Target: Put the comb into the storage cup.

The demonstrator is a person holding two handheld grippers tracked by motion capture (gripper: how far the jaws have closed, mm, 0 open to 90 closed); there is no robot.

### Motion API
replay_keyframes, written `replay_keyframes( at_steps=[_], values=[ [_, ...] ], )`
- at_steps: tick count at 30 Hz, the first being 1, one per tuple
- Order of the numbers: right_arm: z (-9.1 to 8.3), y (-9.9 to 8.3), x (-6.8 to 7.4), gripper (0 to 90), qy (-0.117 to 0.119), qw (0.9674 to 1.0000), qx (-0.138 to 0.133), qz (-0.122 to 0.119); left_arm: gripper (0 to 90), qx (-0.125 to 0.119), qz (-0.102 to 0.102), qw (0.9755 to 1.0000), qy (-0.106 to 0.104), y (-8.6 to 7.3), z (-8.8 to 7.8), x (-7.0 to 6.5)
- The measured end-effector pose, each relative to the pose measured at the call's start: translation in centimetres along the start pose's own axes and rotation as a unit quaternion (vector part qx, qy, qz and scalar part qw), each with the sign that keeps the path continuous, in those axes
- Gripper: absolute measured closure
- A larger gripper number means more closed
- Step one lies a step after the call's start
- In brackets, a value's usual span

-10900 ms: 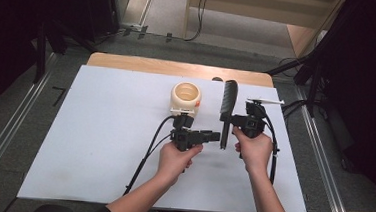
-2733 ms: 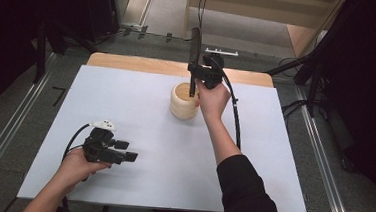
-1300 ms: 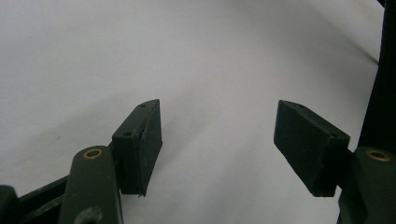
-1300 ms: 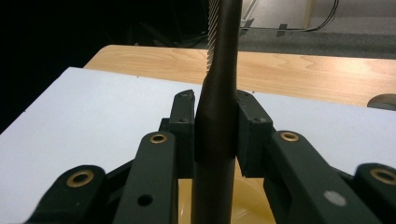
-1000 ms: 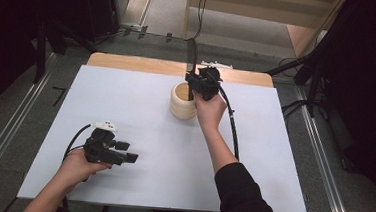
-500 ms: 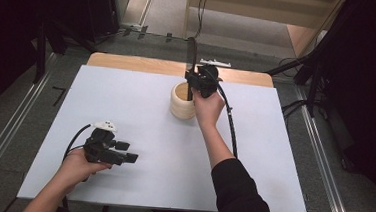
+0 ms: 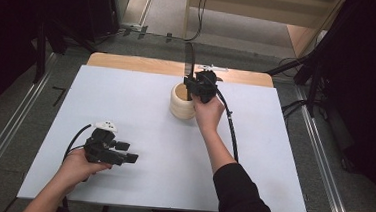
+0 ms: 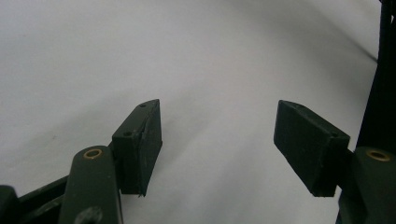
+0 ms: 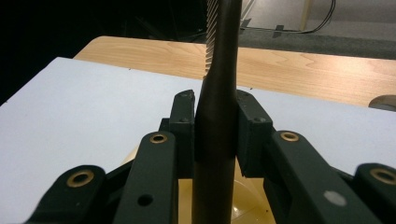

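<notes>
The right gripper (image 7: pixel 196 85) holds a long black comb with a round handle (image 7: pixel 188 61) upright, its jaws clamped on the handle from both sides; in the right gripper view the fine teeth of the comb (image 9: pixel 211 28) rise above the pads (image 9: pixel 184 126). The comb stands over the far middle of the table, its lower end in or just above the mouth of a short, round, cream-coloured holder (image 7: pixel 182 101) whose yellowish inside shows right beneath the jaws (whether the handle tip touches the bottom cannot be told).

The left gripper (image 7: pixel 124 151) rests near the left corner of the white table cover (image 7: pixel 272 157), well apart from the holder, with its jaws spread wide and nothing between them; the left gripper view shows bare white sheet between the two pads (image 8: pixel 144 140). A black cable (image 7: pixel 230 129) trails along the right forearm. Beyond the white cover a strip of light wooden tabletop (image 7: pixel 129 62) lies at the far edge, and grey floor with metal rails flanks the table. Nothing stands between the comb and the holder.

Some seconds earlier both grippers were together near the middle, the comb between them just right of the holder; since then the left has drawn back to the near left, and the right has carried the comb over the holder and lowered it slightly.
</notes>
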State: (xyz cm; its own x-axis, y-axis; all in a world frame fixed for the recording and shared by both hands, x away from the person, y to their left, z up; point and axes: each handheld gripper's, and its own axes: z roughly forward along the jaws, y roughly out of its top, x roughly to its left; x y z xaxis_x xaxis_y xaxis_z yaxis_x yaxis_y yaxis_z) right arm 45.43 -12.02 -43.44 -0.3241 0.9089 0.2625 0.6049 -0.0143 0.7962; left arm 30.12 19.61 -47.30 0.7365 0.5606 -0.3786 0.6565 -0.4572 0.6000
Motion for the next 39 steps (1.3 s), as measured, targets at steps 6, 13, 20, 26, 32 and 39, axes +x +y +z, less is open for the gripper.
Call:
replay_keyframes(
  at_steps=[6,13,20,26,32,39],
  values=[
    [-0.1,-0.5,0.0,69.7,0.002,0.9999,0.01,-0.007,33.2,0.003,0.001,1.0,0.002,0.0,0.0,0.0],
    [-0.3,-1.2,0.0,69.7,0.009,0.9999,0.008,-0.006,33.3,0.004,0.002,1.0,0.001,0.0,0.1,0.0],
    [-0.6,-1.4,0.2,69.7,0.013,0.9998,0.009,-0.014,33.3,0.005,0.002,1.0,0.0,0.0,0.1,0.0],
    [-0.6,-1.3,0.2,69.4,0.014,0.9996,0.01,-0.023,33.2,0.007,0.002,1.0,0.0,0.0,0.2,0.0],
    [-0.3,-1.3,0.0,69.0,0.012,0.9997,0.01,-0.019,33.2,0.007,0.001,1.0,0.0,0.0,0.2,0.0],
    [0.0,-1.4,-0.1,69.6,-0.005,0.9983,0.003,-0.058,33.2,0.01,0.003,0.9999,0.0,0.0,0.2,-0.1]
  ],
)
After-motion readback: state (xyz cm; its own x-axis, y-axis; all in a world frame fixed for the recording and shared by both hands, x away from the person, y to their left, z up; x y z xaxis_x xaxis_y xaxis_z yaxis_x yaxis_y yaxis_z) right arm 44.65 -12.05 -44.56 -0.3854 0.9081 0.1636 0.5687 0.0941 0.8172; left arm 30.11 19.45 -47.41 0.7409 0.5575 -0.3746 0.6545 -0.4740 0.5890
